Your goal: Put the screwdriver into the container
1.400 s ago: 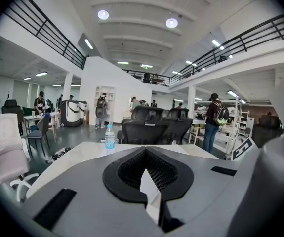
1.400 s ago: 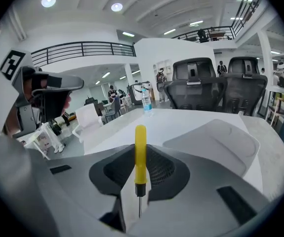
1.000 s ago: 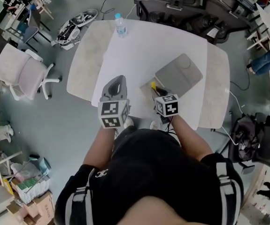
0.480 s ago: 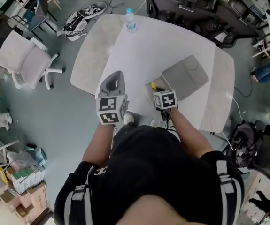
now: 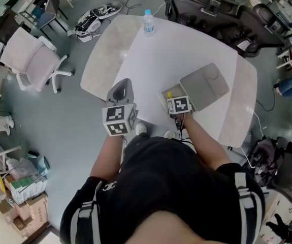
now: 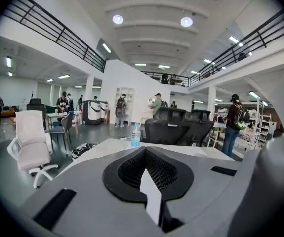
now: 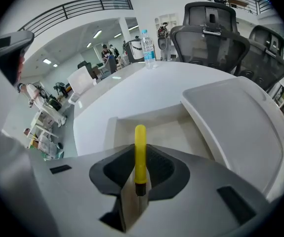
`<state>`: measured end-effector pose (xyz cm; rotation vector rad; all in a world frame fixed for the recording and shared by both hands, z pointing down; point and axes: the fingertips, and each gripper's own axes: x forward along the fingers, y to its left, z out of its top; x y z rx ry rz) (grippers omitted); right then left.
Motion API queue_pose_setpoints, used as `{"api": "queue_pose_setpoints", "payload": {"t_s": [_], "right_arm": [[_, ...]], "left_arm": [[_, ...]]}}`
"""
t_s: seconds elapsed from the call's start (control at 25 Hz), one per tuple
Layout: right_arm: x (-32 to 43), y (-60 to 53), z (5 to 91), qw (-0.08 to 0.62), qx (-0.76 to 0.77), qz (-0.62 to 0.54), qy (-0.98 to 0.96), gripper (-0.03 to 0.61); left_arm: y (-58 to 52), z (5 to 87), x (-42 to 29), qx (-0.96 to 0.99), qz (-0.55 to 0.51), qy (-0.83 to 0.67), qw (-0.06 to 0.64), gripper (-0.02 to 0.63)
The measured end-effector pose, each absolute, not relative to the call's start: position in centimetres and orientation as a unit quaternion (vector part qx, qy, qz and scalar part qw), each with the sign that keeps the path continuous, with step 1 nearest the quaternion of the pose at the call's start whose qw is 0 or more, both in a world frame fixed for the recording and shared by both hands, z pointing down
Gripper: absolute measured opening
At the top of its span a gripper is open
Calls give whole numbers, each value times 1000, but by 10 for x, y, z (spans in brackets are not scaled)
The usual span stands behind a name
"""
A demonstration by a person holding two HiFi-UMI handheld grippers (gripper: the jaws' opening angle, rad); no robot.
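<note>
Since a second ago our right gripper has crept forward, so its marker cube now sits at the near edge of the shallow rectangular beige container. The white table has also slid rightward in the head view.

In the centre of the right gripper view, the container lies open on the table. Its pale floor shows bare wherever we can see it. A flat grey rounded-corner lid lies just beside it at the right of that frame, off the container. The right jaws are clamped on the yellow-handled screwdriver, and the handle sticks out forward over the container's interior. We cannot tell whether it touches the floor.

Our left gripper is held at the lower left of the table in the head view, well apart from the container. Its jaws are pressed together with nothing between them.

A clear plastic water bottle stands at the table's far edge, near the top of the head view.

The screwdriver's shaft and tip are hidden behind the right jaws. The gripper body covers the container's near wall. In the head view the cube hides the right jaws, and only a speck of yellow shows ahead of it.
</note>
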<state>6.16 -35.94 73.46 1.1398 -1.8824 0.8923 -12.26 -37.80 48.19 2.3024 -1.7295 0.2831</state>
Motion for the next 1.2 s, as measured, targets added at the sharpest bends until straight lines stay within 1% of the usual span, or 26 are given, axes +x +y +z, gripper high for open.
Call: {"api": "queue_pose_setpoints", "payload": {"t_s": [0.24, 0.44, 0.48, 0.6, 0.64, 0.92, 1.0, 1.08, 1.12, 1.2], "right_arm": [[61, -363, 747, 386, 444, 351, -728, 55], [35, -368, 745, 345, 419, 368, -755, 55], [37, -368, 746, 348, 421, 368, -753, 55], [65, -367, 755, 403, 456, 351, -712, 55], [68, -368, 756, 410, 460, 349, -706, 55], [67, -373, 761, 412, 453, 351, -709, 64], [66, -372, 759, 406, 452, 351, -712, 64], [54, -371, 751, 379, 442, 358, -730, 101], [46, -371, 745, 361, 436, 360, -742, 107], [51, -373, 735, 358, 447, 344, -744, 122]], "left_arm": [[-374, 481, -128, 785, 97, -600, 122, 3], [-374, 481, -133, 781, 97, -605, 122, 3], [-373, 481, -133, 780, 97, -606, 122, 3], [-372, 480, -135, 780, 98, -606, 121, 3], [-372, 481, -136, 780, 98, -606, 121, 3], [-373, 479, -138, 780, 92, -607, 122, 3], [-374, 480, -137, 782, 92, -605, 120, 3], [-373, 479, -136, 785, 90, -601, 121, 3], [-373, 478, -135, 787, 89, -599, 121, 3], [-374, 477, -132, 791, 86, -593, 123, 3]]}}
